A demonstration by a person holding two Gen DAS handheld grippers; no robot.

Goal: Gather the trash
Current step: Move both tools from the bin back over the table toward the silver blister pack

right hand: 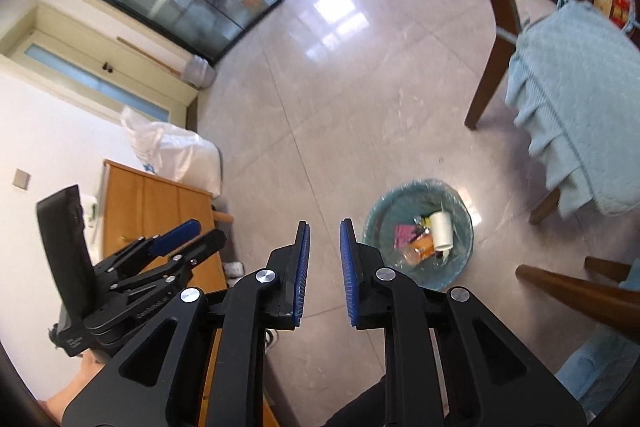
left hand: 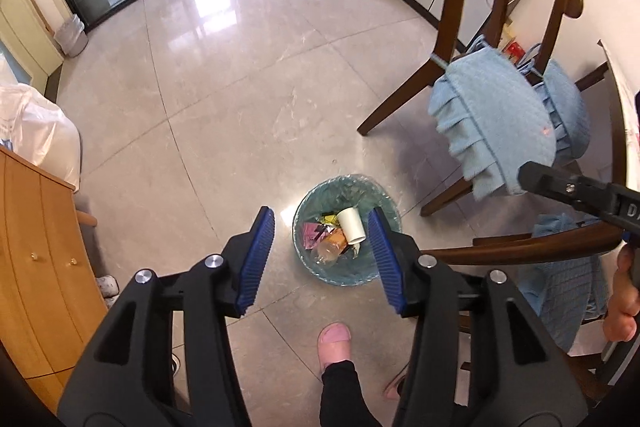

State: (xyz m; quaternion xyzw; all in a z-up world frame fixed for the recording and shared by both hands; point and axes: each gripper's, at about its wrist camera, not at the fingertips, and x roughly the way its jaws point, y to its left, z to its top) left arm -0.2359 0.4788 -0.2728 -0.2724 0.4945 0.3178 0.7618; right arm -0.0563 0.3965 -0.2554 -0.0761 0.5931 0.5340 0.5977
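Both tongs empty and up high over the bin, trash already inside

The left tongs (left hand: 320, 259) stand apart with nothing between them, and the right tongs (right hand: 324, 271) sit at a narrow gap, also empty, probably because the drop is done. The paper cup (left hand: 352, 225), a plastic bottle (left hand: 330, 247) and wrappers (left hand: 314, 233) lie in the lined trash bin (left hand: 384, 277) on the floor beside the chair (left hand: 500, 115). Can't tell what's under the cup, and the wrappers are too small to read.
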